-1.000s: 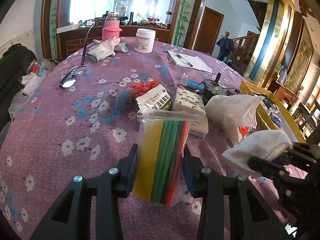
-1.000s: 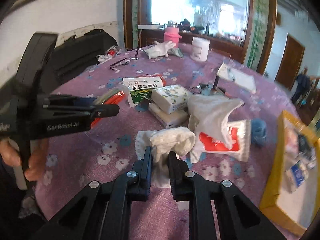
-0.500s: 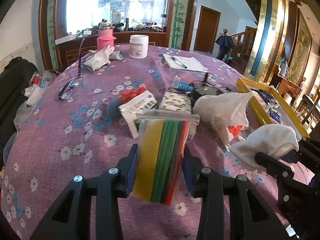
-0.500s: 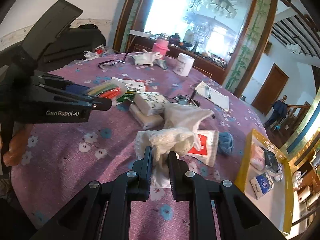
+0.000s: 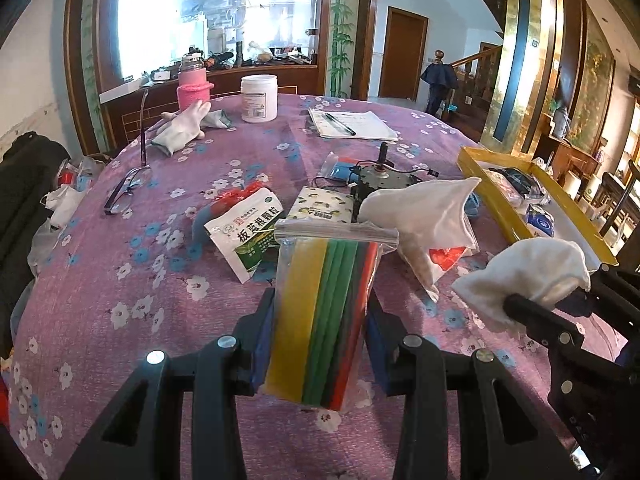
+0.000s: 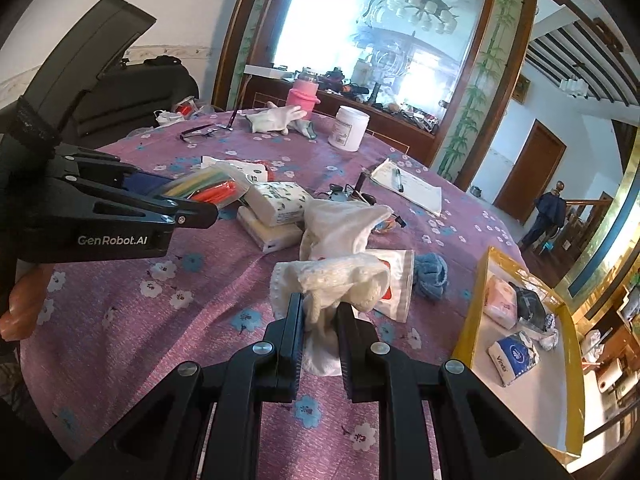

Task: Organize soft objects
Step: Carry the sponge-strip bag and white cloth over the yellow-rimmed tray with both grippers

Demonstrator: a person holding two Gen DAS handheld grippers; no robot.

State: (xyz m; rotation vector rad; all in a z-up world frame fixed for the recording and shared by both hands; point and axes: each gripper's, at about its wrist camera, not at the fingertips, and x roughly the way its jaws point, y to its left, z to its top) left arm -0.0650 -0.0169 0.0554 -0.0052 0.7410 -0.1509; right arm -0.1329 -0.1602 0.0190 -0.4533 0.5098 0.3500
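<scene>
Gripping a clear zip bag of coloured cloths (image 5: 324, 320), the left hand-held gripper (image 5: 320, 344) has its two blue pads pressed against the bag's sides, holding it upright above the bench (image 5: 120, 272); yellow, green and red layers show through the plastic. To its right, the right hand-held gripper (image 6: 320, 332) is closed on a bunched white cloth (image 6: 340, 284), which is lifted clear of the purple flowered covering and bulges out above the fingers.

Just beyond the held things lies a crumpled white cloth (image 5: 424, 212) draped over a white pouch with red print (image 5: 444, 258). Left of it sits a white and green sachet (image 5: 246, 236) with Chinese lettering, partly over something red, and beside that a tissue pack (image 5: 324, 208) printed with leaves. A small blue knitted item (image 6: 430, 274) rests near the pouch on the side toward the yellow tray (image 6: 476, 312), which stands at the bench's right edge and holds a pink pack, a blue tissue pack and dark items.

Farther off lie a pair of glasses (image 5: 124, 196), a notepad with a pen (image 5: 352, 124), a white glove (image 5: 184, 130), a white jar (image 5: 259, 98) and a pink-sleeved bottle (image 5: 194, 84) at the far edge.
</scene>
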